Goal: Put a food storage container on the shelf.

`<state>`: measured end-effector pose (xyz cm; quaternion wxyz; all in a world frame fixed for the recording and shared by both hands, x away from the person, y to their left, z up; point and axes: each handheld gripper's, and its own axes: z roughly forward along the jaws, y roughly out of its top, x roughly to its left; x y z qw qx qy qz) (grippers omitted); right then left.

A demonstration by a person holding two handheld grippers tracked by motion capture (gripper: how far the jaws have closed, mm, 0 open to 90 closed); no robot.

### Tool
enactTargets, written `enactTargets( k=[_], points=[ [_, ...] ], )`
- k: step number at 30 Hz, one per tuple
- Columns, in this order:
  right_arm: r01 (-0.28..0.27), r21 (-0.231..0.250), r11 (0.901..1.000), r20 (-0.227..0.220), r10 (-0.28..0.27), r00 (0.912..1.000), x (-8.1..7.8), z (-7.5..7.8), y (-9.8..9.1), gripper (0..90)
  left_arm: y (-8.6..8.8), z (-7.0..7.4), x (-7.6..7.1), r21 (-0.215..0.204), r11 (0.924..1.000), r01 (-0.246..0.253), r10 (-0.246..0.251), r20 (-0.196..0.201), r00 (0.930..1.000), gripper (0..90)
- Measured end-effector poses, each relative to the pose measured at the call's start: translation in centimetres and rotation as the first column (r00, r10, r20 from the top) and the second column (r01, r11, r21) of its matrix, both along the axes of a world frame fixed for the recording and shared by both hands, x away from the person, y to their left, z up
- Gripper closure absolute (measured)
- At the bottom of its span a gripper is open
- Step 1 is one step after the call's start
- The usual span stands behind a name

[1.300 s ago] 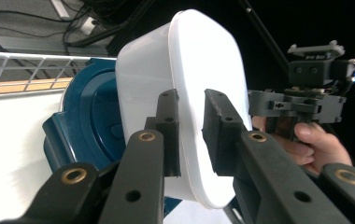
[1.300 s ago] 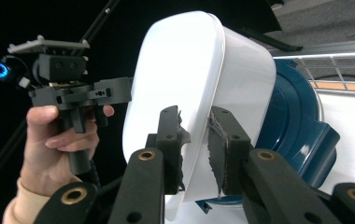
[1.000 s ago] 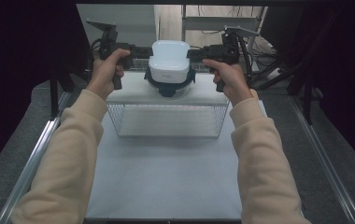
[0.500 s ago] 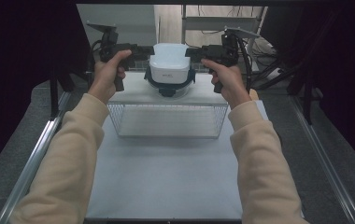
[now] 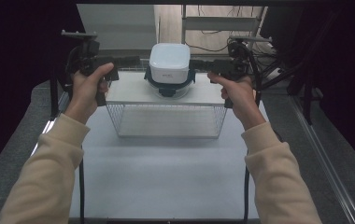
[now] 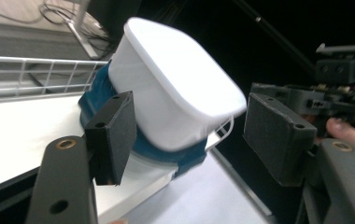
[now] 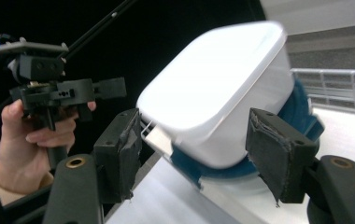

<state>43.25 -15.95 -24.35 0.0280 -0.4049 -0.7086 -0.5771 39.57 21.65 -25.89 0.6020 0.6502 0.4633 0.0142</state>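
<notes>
Count, high view: 1 white container (image 5: pixel 169 62), centre top, on 1 blue base (image 5: pixel 168 85). 1 wire rack (image 5: pixel 166 114), mid-frame. 2 grippers: left gripper (image 5: pixel 136 60), right gripper (image 5: pixel 195 64). 2 hands.

At the top centre of the high view, a white container (image 5: pixel 169 62) is seen on a dark blue base (image 5: pixel 168 86). Below, a white wire rack (image 5: pixel 166 108) is crossed by a fine grid; cream sleeves (image 5: pixel 45 168) are shown at the lower corners.
</notes>
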Motion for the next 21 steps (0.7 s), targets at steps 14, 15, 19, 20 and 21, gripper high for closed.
enactTargets(
  k=[14,15,19,20,21],
  points=[
    [-0.033,-0.145,0.9889,0.16,0.057,0.9855,-7.2,-3.9,-2.0,31.8,0.1,-6.6,-9.1,0.179,0.9838,0.014,-0.035,0.112,0.9931,28.4],
    [-0.042,-0.15,0.9878,0.165,0.067,0.984,-8.0,-4.5,-2.4,31.6,0.1,-7.4,-9.7,0.194,0.9809,0.008,-0.03,0.111,0.9933,28.3],
    [-0.049,-0.159,0.986,0.177,0.077,0.9812,-10.6,-7.4,-4.3,31.2,0.4,-10.7,-11.6,0.231,0.9729,-0.016,-0.005,0.089,0.996,26.5],
    [-0.043,-0.167,0.985,0.177,0.073,0.9815,-11.0,-8.1,-4.6,31.1,0.4,-12.4,-12.4,0.237,0.9714,-0.019,0.001,0.077,0.997,26.3],
    [-0.043,-0.167,0.985,0.177,0.073,0.9815,-11.0,-8.1,-4.6,31.1,0.4,-12.4,-12.4,0.237,0.9714,-0.019,0.001,0.077,0.997,26.0]
  ],
)
